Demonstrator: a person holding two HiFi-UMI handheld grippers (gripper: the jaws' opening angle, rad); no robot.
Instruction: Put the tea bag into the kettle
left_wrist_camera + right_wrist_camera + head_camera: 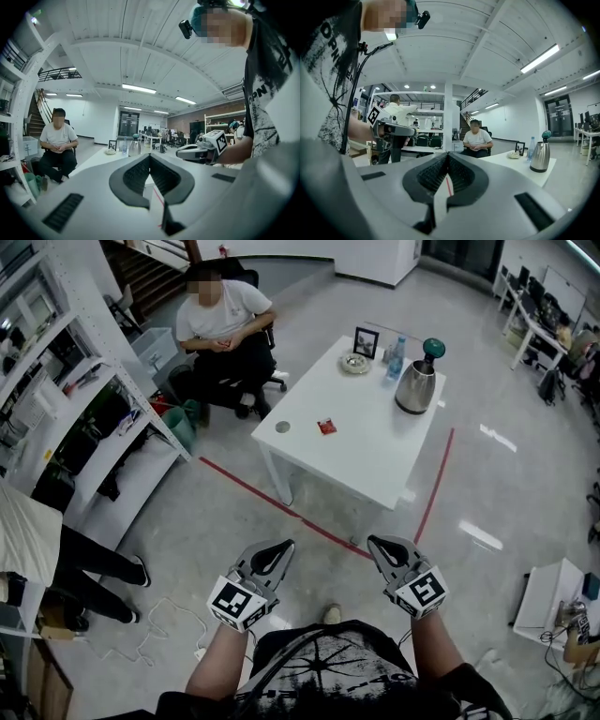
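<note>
Nearest, at 6 o'clock in the head view, the left gripper point(277, 554) and the right gripper point(382, 551) are held side by side above the floor point(187, 521), well apart from the white surface point(375, 460). In the left gripper view the jaws of the left gripper point(150, 158) are seen closed, tip against tip, with nothing between them. In the right gripper view the jaws of the right gripper point(447, 158) are likewise closed on nothing.

Beyond the grippers, a red tape line point(272, 501) is laid on the floor along the surface's near edge. On the surface, toward 12 o'clock, the tea bag point(325, 427) is seen as a small red packet lying flat, with a small round disc point(282, 427) near it at 9 o'clock. The kettle point(417, 381) stands upright at about 1 o'clock from the tea bag, well apart from it, its lid on. Farther back, a bottle point(397, 357), a dish point(354, 363) and a picture frame point(366, 341) are grouped. At 11 o'clock a seated person point(225, 334) is seen past the surface.
</note>
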